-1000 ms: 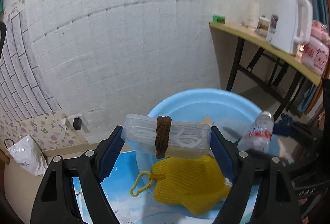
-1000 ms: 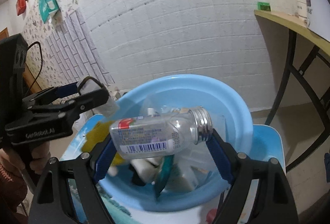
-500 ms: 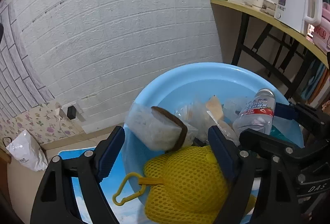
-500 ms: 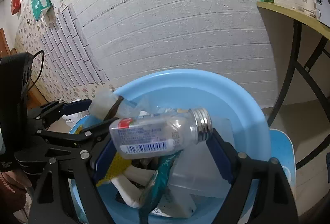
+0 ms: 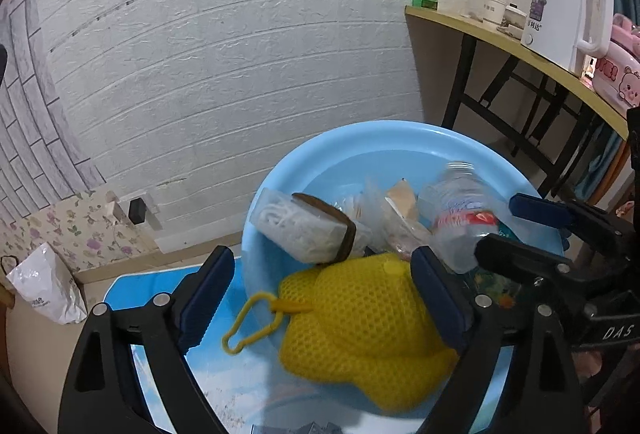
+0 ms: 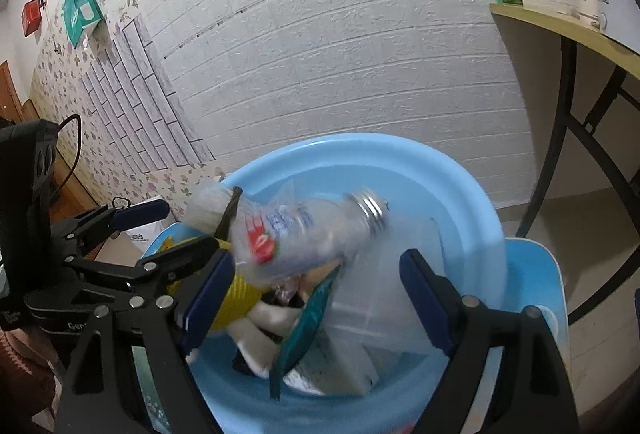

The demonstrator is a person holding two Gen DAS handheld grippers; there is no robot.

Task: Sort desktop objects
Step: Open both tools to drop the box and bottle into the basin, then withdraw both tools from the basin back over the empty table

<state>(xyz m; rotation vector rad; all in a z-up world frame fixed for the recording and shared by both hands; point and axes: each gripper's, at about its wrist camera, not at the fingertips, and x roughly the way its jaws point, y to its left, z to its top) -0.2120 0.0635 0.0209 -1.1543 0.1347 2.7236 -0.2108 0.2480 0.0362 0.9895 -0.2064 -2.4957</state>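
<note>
A light blue basin (image 5: 384, 142) stands on a blue stool and holds several items. My left gripper (image 5: 322, 274) is open above its near rim. A clear box with a brown band (image 5: 308, 230) lies free in the basin beside a yellow mesh pouch (image 5: 360, 326). My right gripper (image 6: 316, 282) is open over the basin (image 6: 472, 202). A clear plastic bottle (image 6: 304, 234) with a silver cap is blurred and loose between the jaws. It also shows in the left wrist view (image 5: 460, 218), where the right gripper (image 5: 540, 230) reaches in from the right.
A white brick wall stands behind the basin. A wooden table (image 5: 500, 42) with black legs at the right carries a white kettle (image 5: 568, 10) and a pink box. A white bag (image 5: 44, 286) lies on the floor at the left. The blue stool (image 6: 536, 274) edge shows beside the basin.
My left gripper opened and the banded box dropped into the basin. My right gripper has let go of the bottle, which is now tilting down, blurred.
</note>
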